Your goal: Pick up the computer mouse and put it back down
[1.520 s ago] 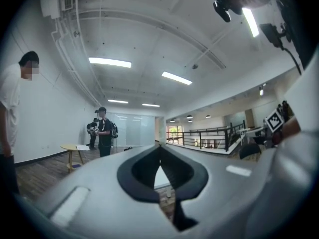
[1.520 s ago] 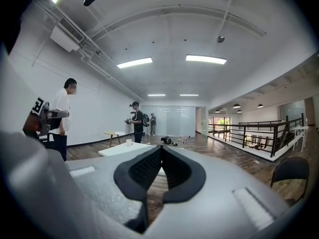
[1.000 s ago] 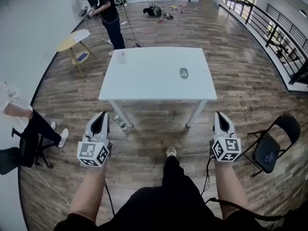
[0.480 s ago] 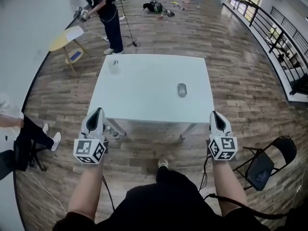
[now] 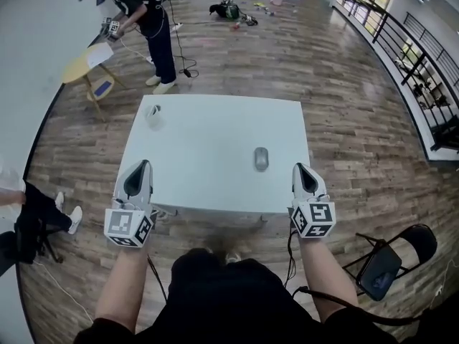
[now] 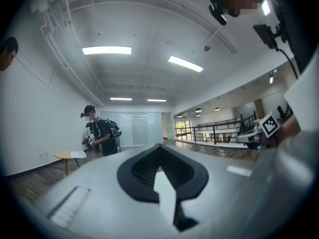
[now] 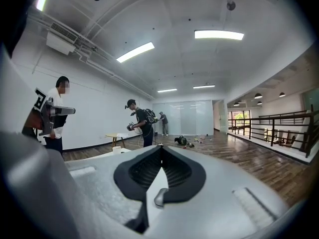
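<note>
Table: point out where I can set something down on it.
The table is mostly bare: the wide stretch between the cup at the far left corner and the mouse, the far right corner beyond the mouse, and the near left edge. Nothing is crowded; only those two spots are taken.

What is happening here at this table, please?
A person stands at the near edge of a white table, holding a tool in each hand. The left tool and the right tool are both shut and empty. The computer mouse lies on the table, untouched, nearer the right tool.
</note>
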A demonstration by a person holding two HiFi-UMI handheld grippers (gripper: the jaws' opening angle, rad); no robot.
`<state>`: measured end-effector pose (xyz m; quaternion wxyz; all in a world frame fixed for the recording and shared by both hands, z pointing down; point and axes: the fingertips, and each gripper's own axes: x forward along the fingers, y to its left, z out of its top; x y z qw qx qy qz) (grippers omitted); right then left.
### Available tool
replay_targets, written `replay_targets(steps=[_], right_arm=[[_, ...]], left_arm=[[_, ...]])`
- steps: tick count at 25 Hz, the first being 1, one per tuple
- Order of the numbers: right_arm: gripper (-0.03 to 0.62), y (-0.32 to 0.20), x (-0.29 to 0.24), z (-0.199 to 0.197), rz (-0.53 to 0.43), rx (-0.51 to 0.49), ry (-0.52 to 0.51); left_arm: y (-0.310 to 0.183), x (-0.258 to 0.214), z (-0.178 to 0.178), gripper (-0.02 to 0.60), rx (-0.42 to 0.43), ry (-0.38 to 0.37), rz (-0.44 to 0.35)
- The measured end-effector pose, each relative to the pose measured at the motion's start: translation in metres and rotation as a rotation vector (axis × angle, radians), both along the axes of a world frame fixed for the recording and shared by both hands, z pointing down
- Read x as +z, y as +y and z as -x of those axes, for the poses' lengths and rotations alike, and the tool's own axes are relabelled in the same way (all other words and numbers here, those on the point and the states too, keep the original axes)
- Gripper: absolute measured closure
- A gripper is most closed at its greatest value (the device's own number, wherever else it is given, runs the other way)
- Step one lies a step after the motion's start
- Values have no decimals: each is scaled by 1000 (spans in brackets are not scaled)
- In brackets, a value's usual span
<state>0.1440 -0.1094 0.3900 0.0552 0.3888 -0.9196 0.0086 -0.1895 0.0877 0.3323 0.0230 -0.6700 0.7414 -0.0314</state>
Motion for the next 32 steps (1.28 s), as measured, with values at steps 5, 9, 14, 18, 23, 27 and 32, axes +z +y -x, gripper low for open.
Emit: replay_targets(steps=[5, 9, 14, 18, 23, 27, 32], right_arm=[[592, -19, 1, 9, -7, 12, 3], [592, -32, -1, 6, -13, 62, 2], [592, -46, -1, 6, -10, 128, 0], [592, -56, 3, 13, -3, 171, 9], [592, -64, 11, 21, 11, 225, 24], [592, -67, 9, 36, 15, 253, 39], [592, -67, 9, 44, 24, 299, 56]], left_arm=[[-20, -1, 24, 600, -10, -7, -3], [-46, -5, 39, 601, 14, -4, -12], [-85, -13, 49, 601, 88, -15, -17], [-113, -10, 61, 601, 132, -7, -16], [-139, 0, 73, 600, 188, 3, 0], [-155, 5, 86, 601, 221, 34, 9], [-169, 15, 80, 600, 278, 76, 21]])
